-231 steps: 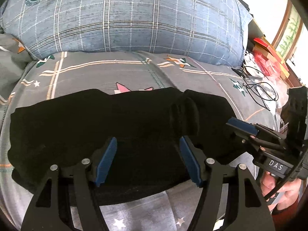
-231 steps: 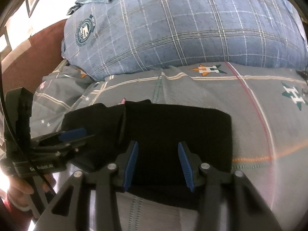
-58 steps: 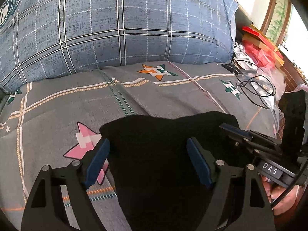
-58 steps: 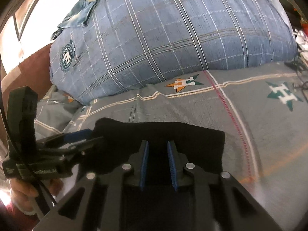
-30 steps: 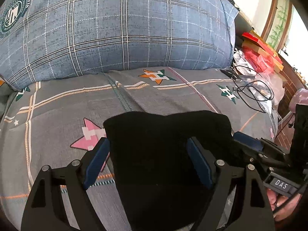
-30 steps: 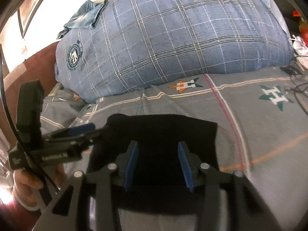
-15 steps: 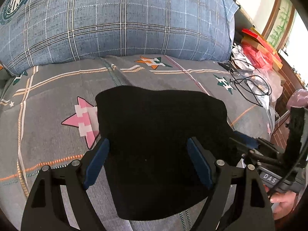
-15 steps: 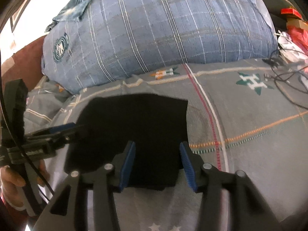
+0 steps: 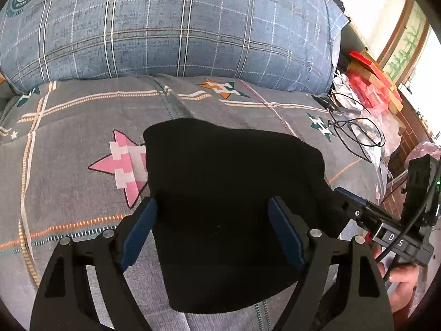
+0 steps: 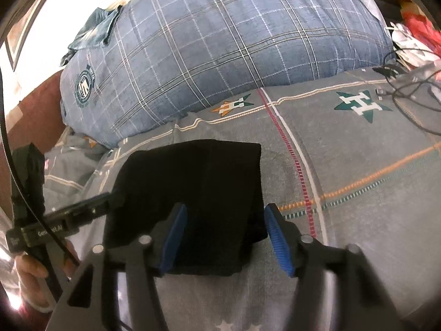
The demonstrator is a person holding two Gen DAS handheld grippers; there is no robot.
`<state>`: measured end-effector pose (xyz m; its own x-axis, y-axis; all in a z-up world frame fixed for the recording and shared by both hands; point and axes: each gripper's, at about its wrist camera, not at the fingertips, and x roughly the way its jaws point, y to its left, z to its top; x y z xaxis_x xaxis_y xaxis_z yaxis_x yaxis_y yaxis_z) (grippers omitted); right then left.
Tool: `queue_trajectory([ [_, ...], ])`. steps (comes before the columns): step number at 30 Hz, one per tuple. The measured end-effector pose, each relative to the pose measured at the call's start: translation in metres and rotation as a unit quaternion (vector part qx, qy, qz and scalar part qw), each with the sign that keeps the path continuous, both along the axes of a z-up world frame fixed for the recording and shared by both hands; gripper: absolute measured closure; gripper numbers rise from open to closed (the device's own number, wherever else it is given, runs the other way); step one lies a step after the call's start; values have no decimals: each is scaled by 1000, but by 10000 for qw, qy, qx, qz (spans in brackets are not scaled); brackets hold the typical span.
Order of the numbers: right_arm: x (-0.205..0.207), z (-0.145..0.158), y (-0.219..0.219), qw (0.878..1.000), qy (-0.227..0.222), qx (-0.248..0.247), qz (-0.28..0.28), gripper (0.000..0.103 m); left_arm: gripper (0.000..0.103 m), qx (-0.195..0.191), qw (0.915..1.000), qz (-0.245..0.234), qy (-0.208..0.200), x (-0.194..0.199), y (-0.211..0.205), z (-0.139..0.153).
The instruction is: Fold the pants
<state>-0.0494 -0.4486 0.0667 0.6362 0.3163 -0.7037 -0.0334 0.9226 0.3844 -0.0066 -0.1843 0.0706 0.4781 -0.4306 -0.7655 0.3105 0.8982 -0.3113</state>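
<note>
The black pants [image 9: 231,207] lie folded into a compact, roughly rectangular stack of layers, flat on the grey patterned bed cover, their left edge overlapping a pink star print, just short of the blue plaid pillow.

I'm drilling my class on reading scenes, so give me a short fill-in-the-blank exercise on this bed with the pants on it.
1. The folded pants are ____ in colour.
2. They lie on a grey bedspread, partly covering a ____ star printed on it.
3. Behind them rests a large blue ____ pillow.
4. The right claw has just been opening; neither it nor the left claw is ____ the pants.

Missing words: black; pink; plaid; gripping
</note>
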Motion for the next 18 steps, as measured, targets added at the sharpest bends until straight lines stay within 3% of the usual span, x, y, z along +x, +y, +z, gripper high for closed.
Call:
queue_trajectory([
  [9,13,-5,9,9998,61,-167,53,42,16,-50,9999,6,135,6,1,-10],
  [13,20,-6,9,9998,58,-186,23,33,14,-47,9998,11,169,9,0,-14],
  [18,33,-18,6,9997,259,-4,41,33,13,-96,9997,-12,215,12,1,-19],
])
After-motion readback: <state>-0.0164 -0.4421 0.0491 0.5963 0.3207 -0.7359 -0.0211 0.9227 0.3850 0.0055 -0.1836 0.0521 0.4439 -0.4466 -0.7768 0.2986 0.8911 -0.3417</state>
